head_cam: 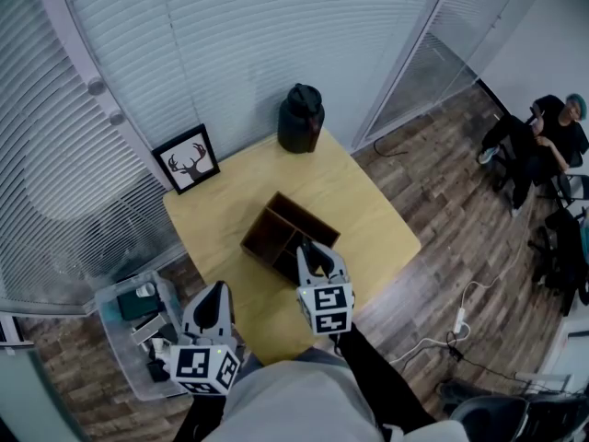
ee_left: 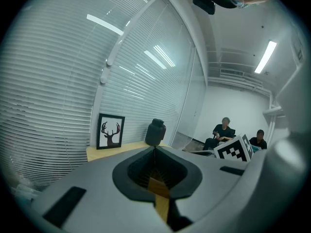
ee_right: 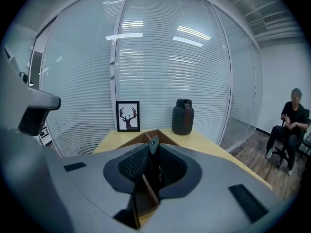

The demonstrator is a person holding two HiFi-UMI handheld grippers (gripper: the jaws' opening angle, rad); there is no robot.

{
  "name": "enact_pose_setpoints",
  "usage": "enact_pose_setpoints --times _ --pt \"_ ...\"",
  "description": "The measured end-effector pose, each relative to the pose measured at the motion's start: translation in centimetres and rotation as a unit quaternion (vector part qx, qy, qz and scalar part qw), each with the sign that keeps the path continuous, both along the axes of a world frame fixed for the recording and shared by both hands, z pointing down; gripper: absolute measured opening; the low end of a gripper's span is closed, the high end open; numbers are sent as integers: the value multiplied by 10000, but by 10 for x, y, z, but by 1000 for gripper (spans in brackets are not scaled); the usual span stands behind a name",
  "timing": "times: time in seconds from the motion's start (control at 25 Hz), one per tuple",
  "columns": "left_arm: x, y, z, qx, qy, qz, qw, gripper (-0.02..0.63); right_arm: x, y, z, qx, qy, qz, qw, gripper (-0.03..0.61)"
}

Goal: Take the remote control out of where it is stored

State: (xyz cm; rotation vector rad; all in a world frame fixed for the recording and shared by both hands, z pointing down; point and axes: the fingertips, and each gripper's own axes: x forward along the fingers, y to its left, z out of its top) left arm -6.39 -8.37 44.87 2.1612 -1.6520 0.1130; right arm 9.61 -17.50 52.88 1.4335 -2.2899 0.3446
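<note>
- While the right gripper (ee_right: 154, 142) hangs over the near compartment of the box (head_cam: 276, 226), its jaws stand narrow. They pinch a dark slab that seems to be the remote (ee_right: 157, 169), though the view is dim there, so I only judge it gripped.
- The left gripper (ee_left: 154, 149) sits low and left, off the table's near edge. Its jaws are together on nothing, well apart from the box.
- The step in hand looks like the grasp inside the box, with the lift not yet made. The remote stands on end in its compartment, beside a wooden divider.
- The next move calls for a straight pull upward, keeping the slab off the divider and walls so the box does not come along. The left gripper could steady the rim.
- The table (head_cam: 373, 215) is a yellow wooden square. A clear bin (head_cam: 118, 331) sits on the floor (head_cam: 442, 182) beside its left corner.
- Past the box, at the table's far edge, 1 deer print (head_cam: 188, 159) leans and 1 dark jug (head_cam: 300, 118) stands.
- White blinds (head_cam: 230, 35) close the far side, and 2 people (head_cam: 541, 132) sit far right.
</note>
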Motion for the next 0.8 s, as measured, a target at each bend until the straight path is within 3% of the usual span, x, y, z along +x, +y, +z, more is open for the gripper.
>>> enact_pose_setpoints --times 0.8 --pt "0 1 -1 13 -31 26 10000 8 0 1 -5 46 -61 44 10000 67"
